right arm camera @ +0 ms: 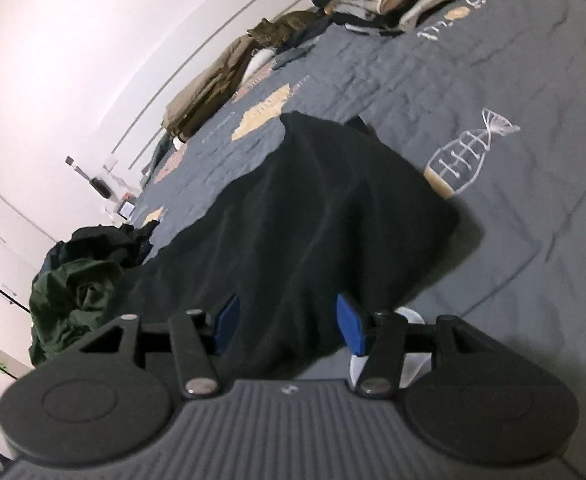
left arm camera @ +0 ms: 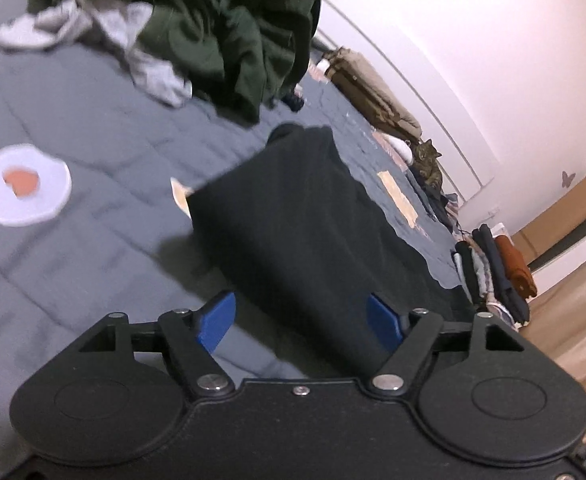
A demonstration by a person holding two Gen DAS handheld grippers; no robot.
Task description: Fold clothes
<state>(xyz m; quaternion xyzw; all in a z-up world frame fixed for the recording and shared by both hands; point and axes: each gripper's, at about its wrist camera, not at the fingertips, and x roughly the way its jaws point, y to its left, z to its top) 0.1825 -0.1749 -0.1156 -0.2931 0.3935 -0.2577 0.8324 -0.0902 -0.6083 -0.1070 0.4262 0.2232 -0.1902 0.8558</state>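
A black garment [left arm camera: 301,216] lies folded on the grey bedspread [left arm camera: 73,120], and it also shows in the right wrist view [right arm camera: 309,208]. My left gripper [left arm camera: 301,320] is open, its blue fingers [left arm camera: 217,320] standing either side of the garment's near edge. My right gripper [right arm camera: 289,324] is open over the garment's near edge, blue fingers [right arm camera: 351,328] apart. Neither gripper holds the cloth. The garment's near edge is hidden behind the gripper bodies.
A dark green heap [left arm camera: 229,32] and grey-white clothes [left arm camera: 93,28] lie at the far side. A stack of folded clothes [left arm camera: 493,272] sits at the bed's edge. A tabby cat [left arm camera: 427,164] rests by brown pillows [left arm camera: 373,88]. The wall runs behind.
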